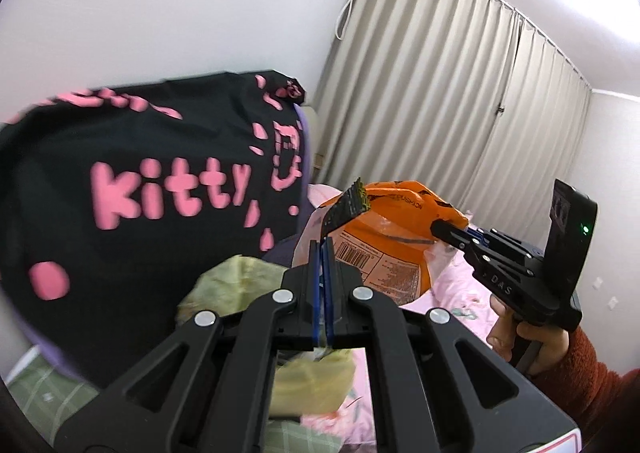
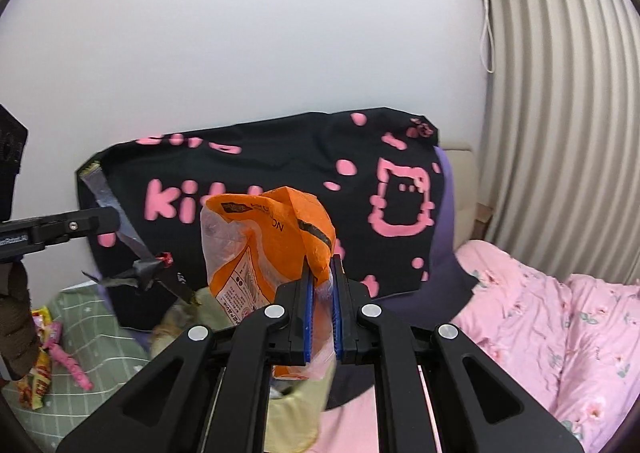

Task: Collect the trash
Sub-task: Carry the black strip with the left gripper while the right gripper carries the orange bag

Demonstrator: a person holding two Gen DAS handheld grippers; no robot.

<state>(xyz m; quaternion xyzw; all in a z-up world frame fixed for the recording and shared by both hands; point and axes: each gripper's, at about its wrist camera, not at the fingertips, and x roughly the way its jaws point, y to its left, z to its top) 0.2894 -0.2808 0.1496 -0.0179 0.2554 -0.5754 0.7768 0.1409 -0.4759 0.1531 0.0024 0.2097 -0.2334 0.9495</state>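
Over the pink bed (image 2: 540, 313), left gripper (image 1: 323, 243) fingers pinch a dark wrapper (image 1: 346, 205); at its two o'clock, right gripper (image 2: 322, 265) fingers clamp an orange bag (image 2: 264, 237).

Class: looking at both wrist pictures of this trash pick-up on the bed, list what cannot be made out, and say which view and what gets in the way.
- Orange bag: contents unseen, right view; crumpled plastic hides them.
- Dark wrapper: print unreadable, left view; too small.
- Black cushion: top word blurred, left view.
- Snack packets: cut off by the edge, right view.
- Yellow cloth: partly hidden by the left gripper, left view.
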